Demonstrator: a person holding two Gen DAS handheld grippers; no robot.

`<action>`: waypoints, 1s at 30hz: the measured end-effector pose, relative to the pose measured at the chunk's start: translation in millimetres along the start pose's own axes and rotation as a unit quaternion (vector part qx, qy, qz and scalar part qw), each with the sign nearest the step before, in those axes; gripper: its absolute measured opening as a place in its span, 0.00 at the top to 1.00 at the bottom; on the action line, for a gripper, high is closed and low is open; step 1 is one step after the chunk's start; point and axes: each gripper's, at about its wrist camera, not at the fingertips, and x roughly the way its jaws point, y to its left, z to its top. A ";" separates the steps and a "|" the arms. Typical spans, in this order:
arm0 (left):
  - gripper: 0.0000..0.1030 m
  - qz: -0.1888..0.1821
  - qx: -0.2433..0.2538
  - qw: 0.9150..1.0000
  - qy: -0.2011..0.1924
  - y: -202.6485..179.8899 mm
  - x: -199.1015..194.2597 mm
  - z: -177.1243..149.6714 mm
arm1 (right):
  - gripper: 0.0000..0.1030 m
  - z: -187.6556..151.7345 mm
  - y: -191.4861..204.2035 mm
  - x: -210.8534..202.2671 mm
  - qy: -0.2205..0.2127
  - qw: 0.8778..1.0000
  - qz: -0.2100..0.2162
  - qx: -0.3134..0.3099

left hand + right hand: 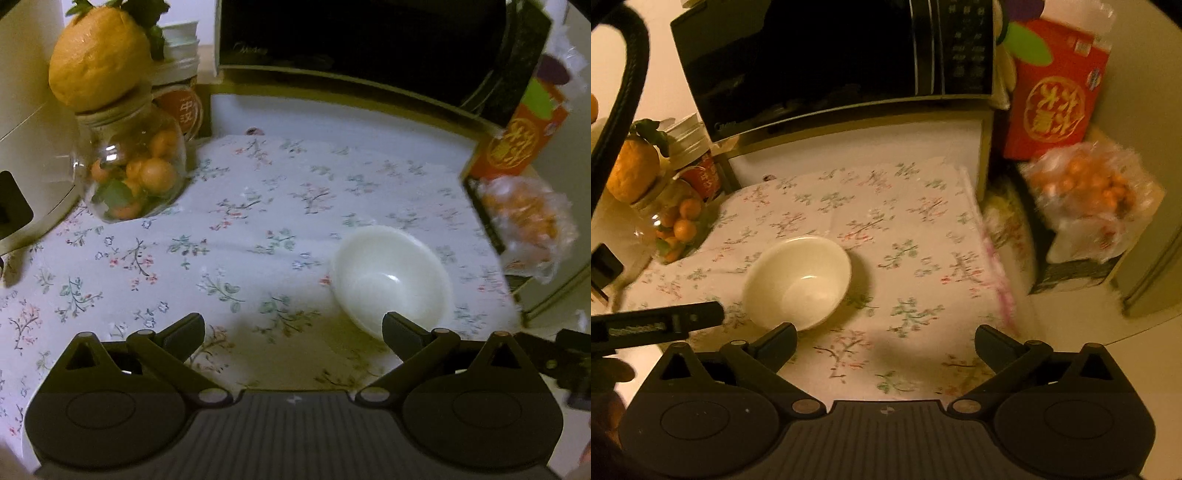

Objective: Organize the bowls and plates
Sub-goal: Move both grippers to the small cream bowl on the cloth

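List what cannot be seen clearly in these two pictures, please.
- White bowl: its near rim, left wrist view, is hidden behind the left gripper.
- Stacked dishes: left wrist view, mostly hidden by the large orange fruit; number unclear.
- Bag of small oranges: right wrist view, blurred.
- Microwave interior: too dark, both views.
- Right gripper: jaws open, nothing between them.

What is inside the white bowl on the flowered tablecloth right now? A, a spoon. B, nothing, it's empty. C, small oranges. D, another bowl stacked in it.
B: the white bowl shows only its bare, glossy inside in both wrist views; the small oranges sit in the glass jar instead.
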 end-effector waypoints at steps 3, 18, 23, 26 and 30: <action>0.01 -0.006 -0.002 1.000 0.012 1.4 11.4 4.5 | 0.05 10.9 -8.8 13.1 0.019 0.999 0.033 0.037; 0.09 -0.013 0.001 0.999 0.033 -0.8 41.1 19.1 | 0.02 35.7 0.6 54.1 0.018 0.997 0.042 0.064; 0.09 -0.019 0.020 0.999 0.031 -3.0 45.7 20.8 | 0.02 37.1 -9.2 63.3 0.020 0.995 0.046 0.092; 0.11 -0.021 0.012 0.999 0.034 -0.6 48.8 21.1 | 0.05 34.7 -13.9 71.6 0.029 0.990 0.073 0.121; 0.24 -0.023 0.010 0.999 0.036 -1.1 52.9 19.9 | 0.23 34.9 -2.6 78.2 0.041 0.990 0.079 0.107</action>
